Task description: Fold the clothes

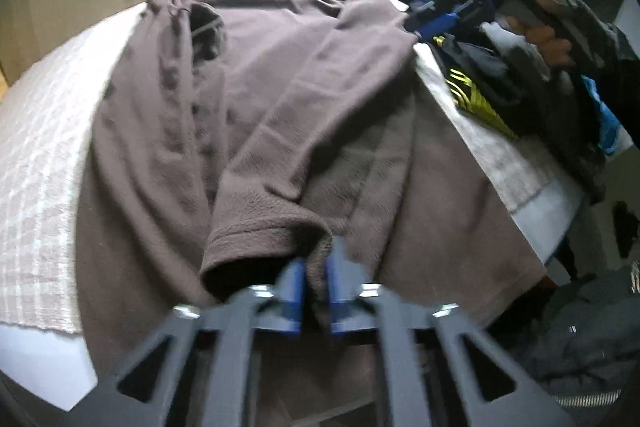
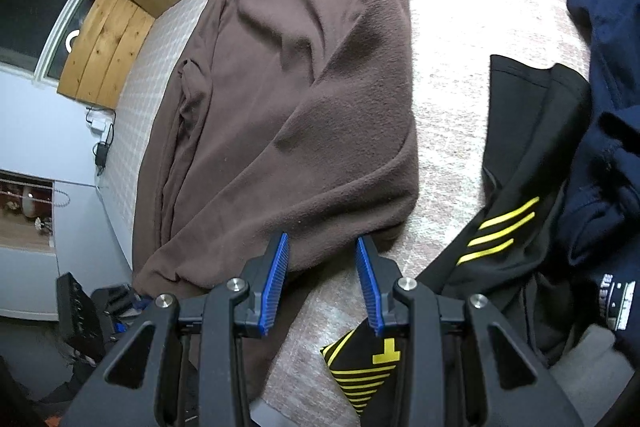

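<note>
A brown fleece sweater (image 1: 256, 75) lies spread on the bed, and one sleeve (image 1: 304, 115) is folded diagonally across its body. My left gripper (image 1: 318, 255) is shut on the sleeve's cuff (image 1: 264, 231) at the near edge, with brown fabric pinched between the blue pads. In the right wrist view the same sweater (image 2: 304, 87) lies ahead. My right gripper (image 2: 322, 237) hovers over its near right edge with its blue pads (image 2: 280, 267) apart and nothing gripped.
The bed has a pale checked cover (image 2: 460, 27). A black garment with yellow stripes (image 2: 504, 227) and a navy garment (image 2: 612, 107) lie right of the sweater. A hand (image 1: 548, 39) shows above that pile. Dark clothes (image 1: 580, 327) lie on the floor past the bed edge. A wooden board (image 2: 104, 47) stands at the left.
</note>
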`<action>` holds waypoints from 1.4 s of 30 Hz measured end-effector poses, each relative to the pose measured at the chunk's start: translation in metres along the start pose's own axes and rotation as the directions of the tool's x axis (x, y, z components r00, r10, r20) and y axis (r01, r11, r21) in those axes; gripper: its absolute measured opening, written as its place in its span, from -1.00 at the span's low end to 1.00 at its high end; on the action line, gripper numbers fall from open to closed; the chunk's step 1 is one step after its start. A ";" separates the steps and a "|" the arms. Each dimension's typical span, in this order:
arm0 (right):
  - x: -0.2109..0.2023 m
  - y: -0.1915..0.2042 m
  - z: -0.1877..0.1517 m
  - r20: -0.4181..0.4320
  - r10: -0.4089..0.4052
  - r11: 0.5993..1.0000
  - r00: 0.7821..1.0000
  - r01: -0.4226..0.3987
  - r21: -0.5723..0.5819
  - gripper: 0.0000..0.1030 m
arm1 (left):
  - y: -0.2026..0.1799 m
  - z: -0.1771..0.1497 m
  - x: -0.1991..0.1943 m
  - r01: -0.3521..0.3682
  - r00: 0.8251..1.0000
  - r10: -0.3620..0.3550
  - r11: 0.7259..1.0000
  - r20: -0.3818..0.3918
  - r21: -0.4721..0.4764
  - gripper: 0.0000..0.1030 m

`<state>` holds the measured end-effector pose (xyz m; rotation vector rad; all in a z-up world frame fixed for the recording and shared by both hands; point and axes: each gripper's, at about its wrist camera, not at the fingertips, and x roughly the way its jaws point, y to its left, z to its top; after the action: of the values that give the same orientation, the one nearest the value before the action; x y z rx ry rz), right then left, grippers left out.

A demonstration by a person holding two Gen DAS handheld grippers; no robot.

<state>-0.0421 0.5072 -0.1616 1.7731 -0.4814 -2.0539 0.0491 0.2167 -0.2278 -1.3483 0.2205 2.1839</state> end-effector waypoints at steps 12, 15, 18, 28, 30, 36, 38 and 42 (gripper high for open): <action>-0.019 0.001 0.016 0.086 0.128 0.992 0.988 -0.129 0.011 -0.91 | 0.023 0.072 -0.131 0.051 0.972 -0.060 0.998 0.228 0.044 -0.94; -0.031 0.000 0.021 0.130 0.149 0.988 0.980 -0.152 0.016 -0.92 | 0.014 0.076 -0.138 0.040 0.972 -0.062 0.994 0.226 0.102 -0.94; -0.033 -0.010 0.025 0.157 0.166 0.981 0.974 -0.179 0.075 -0.93 | -0.002 0.059 -0.109 0.072 0.985 -0.094 0.987 0.146 0.146 -0.94; -0.010 -0.016 0.019 0.030 -0.148 0.989 0.988 0.148 0.023 -0.93 | -0.060 0.000 -0.033 0.214 0.977 -0.207 0.956 -0.056 0.203 -0.93; -0.014 -0.021 0.018 0.019 -0.219 0.976 0.976 0.219 0.006 -0.92 | -0.068 -0.005 -0.020 0.244 0.967 -0.221 0.945 -0.125 0.218 -0.88; -0.031 0.016 -0.008 0.072 -0.228 0.968 0.971 0.234 -0.088 -0.88 | -0.054 -0.015 -0.037 0.277 0.955 -0.251 0.944 -0.158 0.177 -0.50; -0.027 0.049 -0.023 0.083 -0.107 0.977 0.991 0.120 -0.177 -0.88 | -0.043 -0.014 -0.044 0.253 0.963 -0.234 0.955 -0.133 0.157 -0.47; 0.019 0.098 -0.045 -0.019 -0.050 0.945 0.999 0.041 -0.324 -0.88 | -0.033 -0.009 -0.036 0.150 0.986 -0.130 0.968 -0.106 0.201 -0.43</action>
<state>0.0061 0.4125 -0.1357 1.6240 -0.0863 -2.0003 0.0860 0.2269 -0.1963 -1.3060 0.3678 1.9259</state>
